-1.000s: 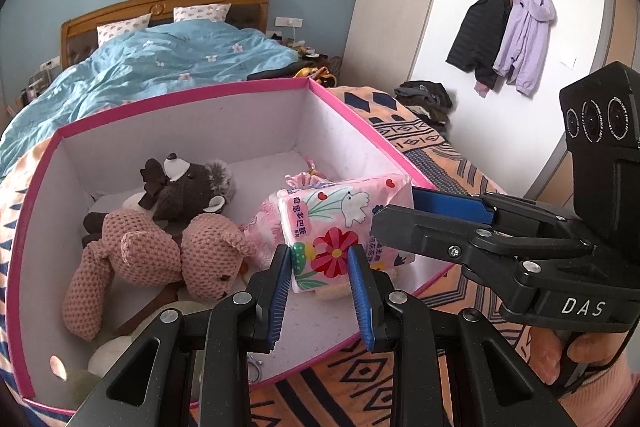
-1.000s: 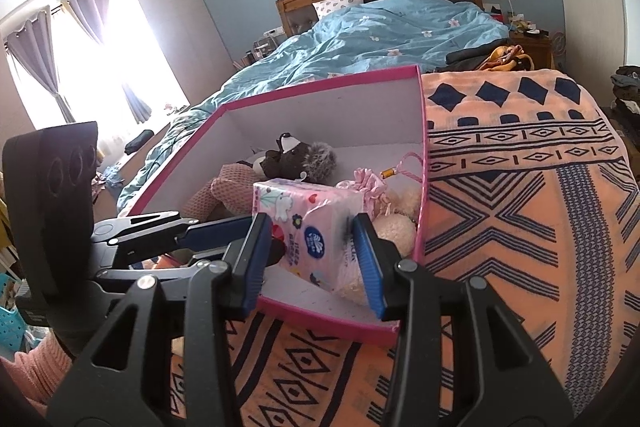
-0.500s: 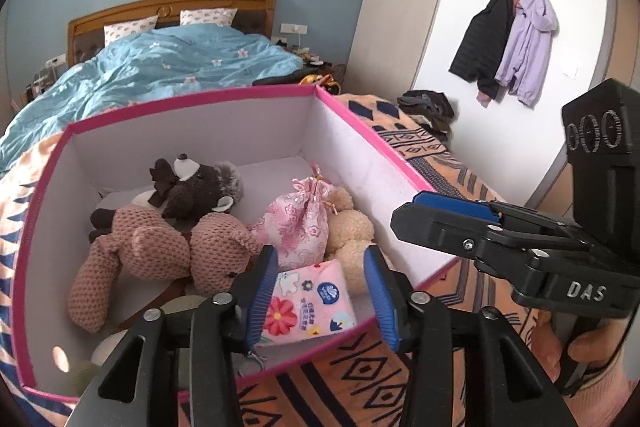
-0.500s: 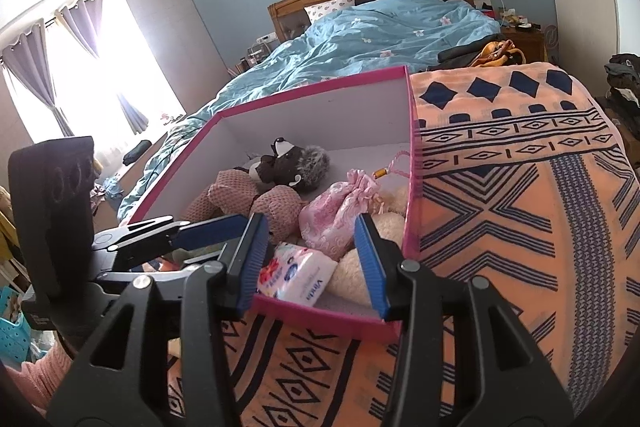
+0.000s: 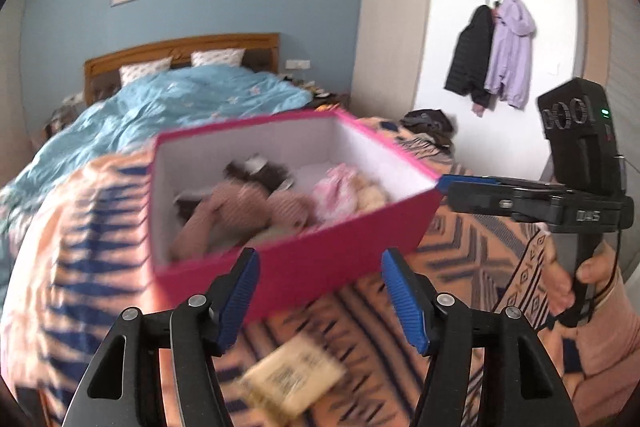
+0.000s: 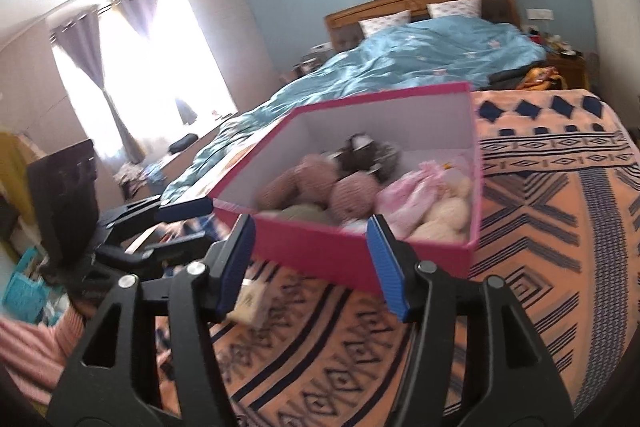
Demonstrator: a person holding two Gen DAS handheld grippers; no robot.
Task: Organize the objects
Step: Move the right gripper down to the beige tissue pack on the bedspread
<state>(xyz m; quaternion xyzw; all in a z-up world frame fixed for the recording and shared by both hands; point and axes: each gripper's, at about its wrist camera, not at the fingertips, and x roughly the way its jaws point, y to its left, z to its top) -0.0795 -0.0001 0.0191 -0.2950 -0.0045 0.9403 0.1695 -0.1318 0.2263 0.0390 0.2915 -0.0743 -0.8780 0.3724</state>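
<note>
A pink box [image 5: 320, 263] with a white inside sits on the orange patterned blanket [image 5: 80, 287]; it also shows in the right wrist view [image 6: 340, 259]. It holds plush toys [image 5: 248, 207], a pink pouch [image 5: 336, 191] and a cream plush [image 6: 448, 211]. My left gripper [image 5: 320, 291] is open and empty, in front of the box. My right gripper [image 6: 312, 259] is open and empty, also in front of the box. A small beige packet [image 5: 292, 379] lies on the blanket below the left gripper; it also shows in the right wrist view [image 6: 250, 301].
A bed with a blue duvet [image 6: 420, 67] lies behind the box. Coats [image 5: 492, 55] hang on the right wall. A curtained window [image 6: 132, 67] is at the left. A turquoise basket [image 6: 24, 283] sits low on the left.
Both grippers let go of the tissue pack, which dropped into the box. Both have pulled back from the box and opened wider. The view is blurred by motion.
</note>
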